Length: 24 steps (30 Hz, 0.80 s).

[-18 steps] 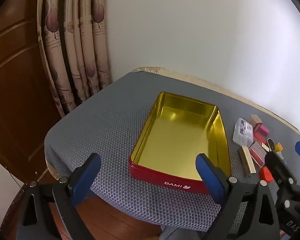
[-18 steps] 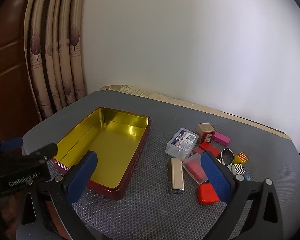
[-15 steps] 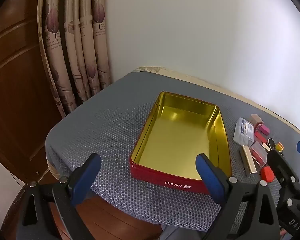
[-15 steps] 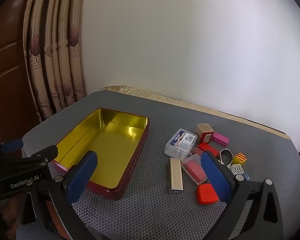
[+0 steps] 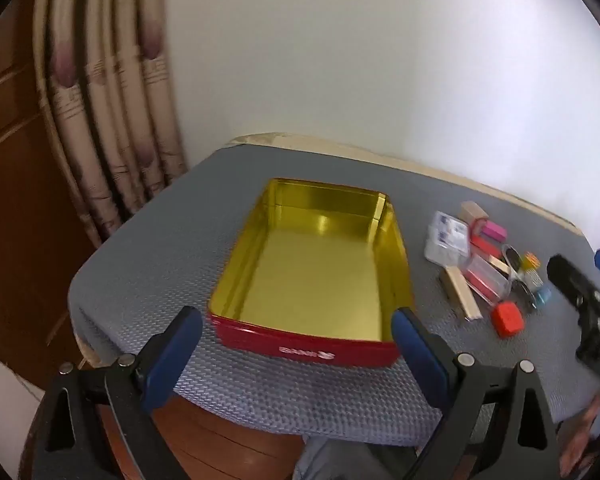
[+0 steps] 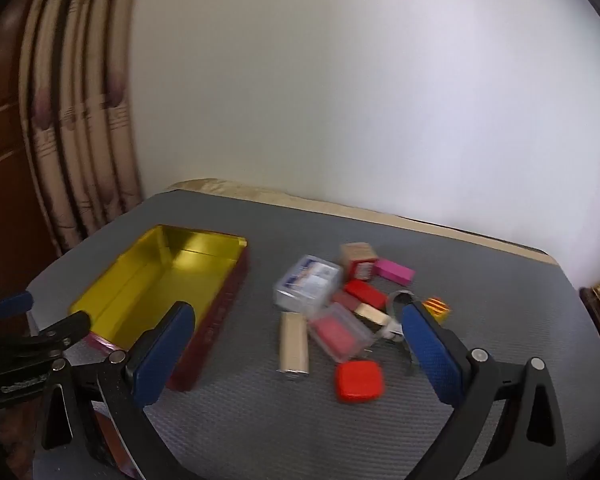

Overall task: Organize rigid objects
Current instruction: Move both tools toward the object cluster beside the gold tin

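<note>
A red tin with a gold inside [image 5: 312,276] [image 6: 156,280] lies empty on the grey mat. To its right is a heap of small rigid things: a clear plastic case [image 6: 308,280], a gold bar [image 6: 294,342], a clear box with a red insert [image 6: 338,332], a red rounded block [image 6: 358,376], a pink block [image 6: 394,271] and a wooden block [image 6: 356,252]. My left gripper [image 5: 296,354] hangs open just in front of the tin's near wall. My right gripper [image 6: 296,352] is open above the mat, with the heap seen between its fingers. Neither holds anything.
The grey mat [image 6: 480,300] covers a round table against a white wall. A patterned curtain [image 5: 112,120] and a wooden door [image 5: 8,160] stand to the left. The table's near edge [image 5: 260,412] drops to a wooden floor. A person's clothing shows below.
Both grippers have moved forward and tipped down toward the table; the tin and the heap look larger and nearer. The jaws stayed wide open.
</note>
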### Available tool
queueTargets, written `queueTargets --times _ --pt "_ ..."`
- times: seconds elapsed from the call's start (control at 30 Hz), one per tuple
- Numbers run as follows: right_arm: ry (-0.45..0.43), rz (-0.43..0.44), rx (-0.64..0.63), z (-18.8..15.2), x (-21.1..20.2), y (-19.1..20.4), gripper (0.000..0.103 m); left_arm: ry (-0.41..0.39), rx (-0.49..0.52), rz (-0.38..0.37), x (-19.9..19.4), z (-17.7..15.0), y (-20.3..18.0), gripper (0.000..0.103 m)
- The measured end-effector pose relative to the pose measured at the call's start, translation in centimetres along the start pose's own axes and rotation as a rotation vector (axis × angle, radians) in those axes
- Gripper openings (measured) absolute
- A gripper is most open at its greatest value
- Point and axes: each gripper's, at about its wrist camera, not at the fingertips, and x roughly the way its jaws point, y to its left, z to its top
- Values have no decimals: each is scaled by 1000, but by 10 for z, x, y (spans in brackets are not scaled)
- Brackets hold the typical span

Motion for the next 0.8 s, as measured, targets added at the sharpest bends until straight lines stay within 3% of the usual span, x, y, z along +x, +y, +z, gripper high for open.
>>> queueTargets --times 0.37,0.47,0.63,0.8 --pt "111 -171 145 -39 -9 -114 103 143 151 -235 3 -13 -61 98" --pt "140 -190 181 -51 -4 -133 103 204 143 -292 12 -11 -79 98" --pt "161 -188 232 -61 -2 -152 103 317 46 -399 44 3 -107 98" --pt "153 -176 254 -63 -3 -165 103 346 106 -356 72 16 -144 98"
